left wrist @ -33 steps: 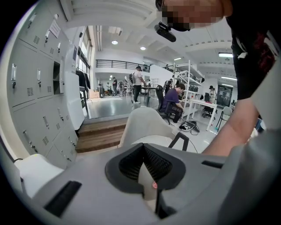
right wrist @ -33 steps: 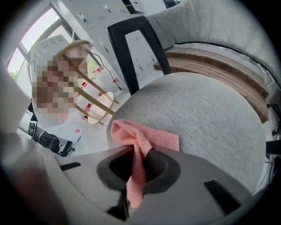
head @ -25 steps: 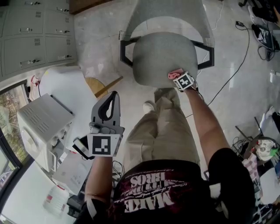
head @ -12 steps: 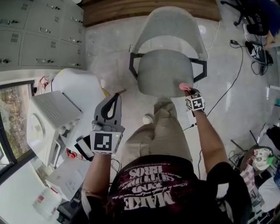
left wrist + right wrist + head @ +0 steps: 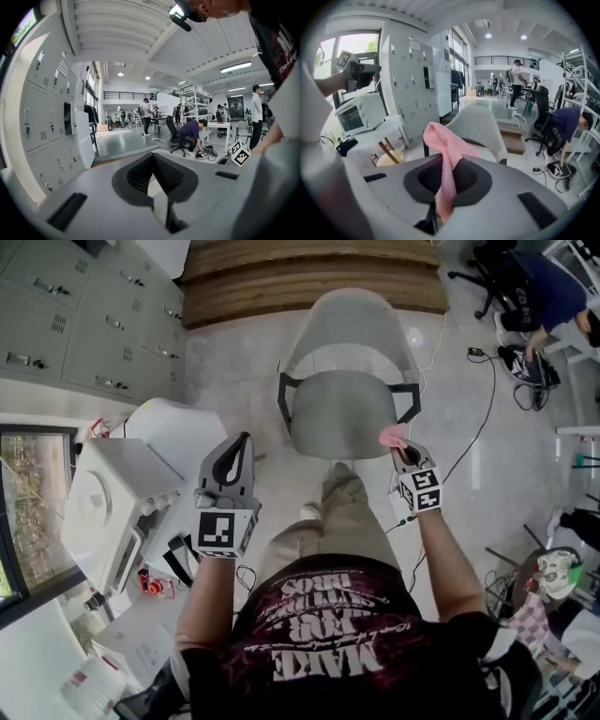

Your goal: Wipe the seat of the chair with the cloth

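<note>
The grey chair's seat [image 5: 342, 413] lies straight ahead in the head view, its curved back [image 5: 352, 320] beyond. My right gripper [image 5: 401, 450] hovers at the seat's front right corner, shut on a pink cloth [image 5: 390, 435]. In the right gripper view the cloth [image 5: 444, 154] sticks up out of the closed jaws, with the chair [image 5: 480, 126] lower down and beyond. My left gripper [image 5: 242, 442] is raised to the left of the chair, shut with nothing in it. In the left gripper view its jaws [image 5: 154, 161] meet and point into the room, away from the chair.
A microwave [image 5: 108, 512] stands on a white counter at the left, beside a round white table [image 5: 178, 427]. Grey lockers [image 5: 66, 306] line the far left. A wooden step [image 5: 309, 277] lies behind the chair. Cables [image 5: 469, 427] trail on the floor at the right, near a crouching person [image 5: 544, 296].
The right gripper has come off the seat's front edge with the cloth and now hangs above its right corner. Both grippers have risen, and the head view has shifted back.
</note>
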Tool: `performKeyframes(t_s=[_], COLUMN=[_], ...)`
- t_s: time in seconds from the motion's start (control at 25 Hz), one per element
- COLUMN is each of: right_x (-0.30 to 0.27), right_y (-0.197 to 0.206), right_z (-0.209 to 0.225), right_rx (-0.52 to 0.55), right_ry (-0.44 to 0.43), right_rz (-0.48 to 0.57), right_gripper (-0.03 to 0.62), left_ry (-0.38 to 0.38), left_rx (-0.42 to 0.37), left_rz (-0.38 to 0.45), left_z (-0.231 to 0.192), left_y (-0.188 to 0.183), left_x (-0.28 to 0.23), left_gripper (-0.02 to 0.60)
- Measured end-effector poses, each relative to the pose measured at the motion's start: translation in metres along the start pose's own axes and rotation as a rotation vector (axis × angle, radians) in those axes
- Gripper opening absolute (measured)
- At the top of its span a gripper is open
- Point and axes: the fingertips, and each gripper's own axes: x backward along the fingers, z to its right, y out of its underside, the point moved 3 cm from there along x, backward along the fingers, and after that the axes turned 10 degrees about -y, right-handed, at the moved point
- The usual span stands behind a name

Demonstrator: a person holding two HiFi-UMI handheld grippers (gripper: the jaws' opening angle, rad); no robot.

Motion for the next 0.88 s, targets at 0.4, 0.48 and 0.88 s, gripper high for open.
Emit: performKeyframes(t_s=[0.4,0.48,0.88], right_x=[0.086,0.104,0.158], right_y=[-0.103,-0.116,-0.135], right_z=[-0.068,-0.082,-0.112], right_rx=[0.136,0.152,0.161], right_ry=[0.053,0.064,0.086], right_rz=[0.219,0.245,0.307], right_gripper=[0.028,0.028,0.028], left_ry=[0.035,0.057,0.108], left_rx=[0.003,-0.006,0.003], left_rz=[0.105,0.128,0.152], left_z=[-0.002,0.002,0.023], left_y=[-0.039,-0.046,-0.061], left_x=[0.051,0.061,0.085], left_gripper=[0.003,0.003,0.003])
